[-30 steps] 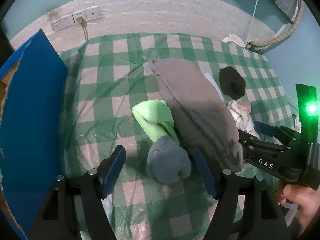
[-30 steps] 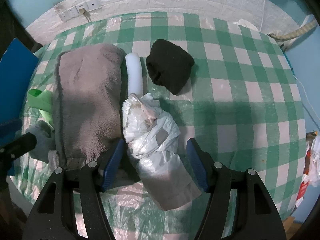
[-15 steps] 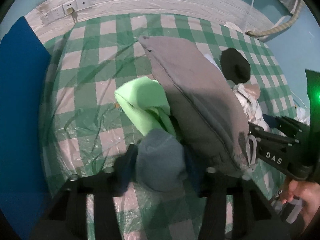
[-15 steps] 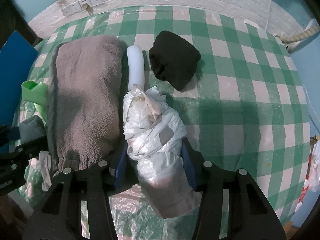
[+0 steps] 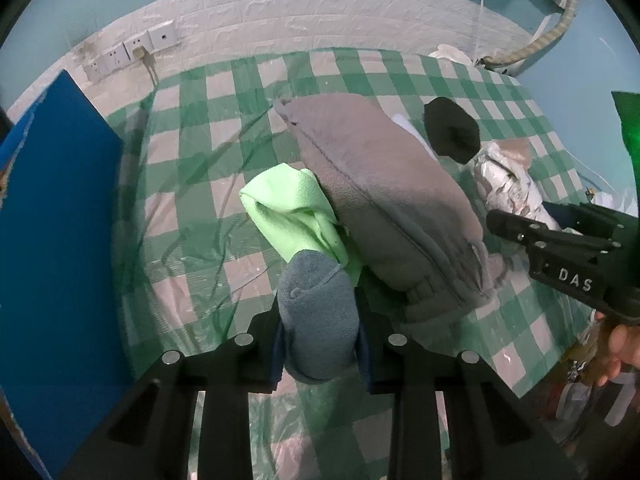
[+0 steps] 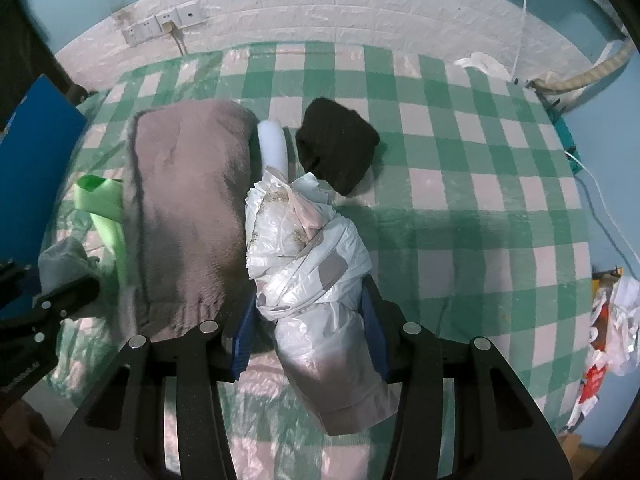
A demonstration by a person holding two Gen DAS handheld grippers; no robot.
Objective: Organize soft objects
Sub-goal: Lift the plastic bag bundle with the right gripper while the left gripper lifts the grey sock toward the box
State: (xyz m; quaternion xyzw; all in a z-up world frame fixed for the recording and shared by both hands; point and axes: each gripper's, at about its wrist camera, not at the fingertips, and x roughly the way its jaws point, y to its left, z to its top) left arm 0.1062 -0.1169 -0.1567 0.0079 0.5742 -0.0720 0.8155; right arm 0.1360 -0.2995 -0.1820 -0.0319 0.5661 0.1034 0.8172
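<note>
Count: I see six soft items.
My left tongs (image 5: 320, 334): closing, pads squeezing one blue-grey rolled fleece sock (image 5: 316, 316).
My right tongs (image 6: 310, 332): clamped on one crinkled white plastic-wrapped bundle (image 6: 308, 264).
Between them: one grey folded fleece blanket (image 5: 384, 200).

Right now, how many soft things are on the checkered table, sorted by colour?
Grey-brown: 1, the big folded blanket
Light green: 1, the green cloth
Blue-grey: 1, the rolled cloth
Black: 1, the black bundle
White: 2, the plastic-wrapped bundle and the white roll
Total: 6
</note>
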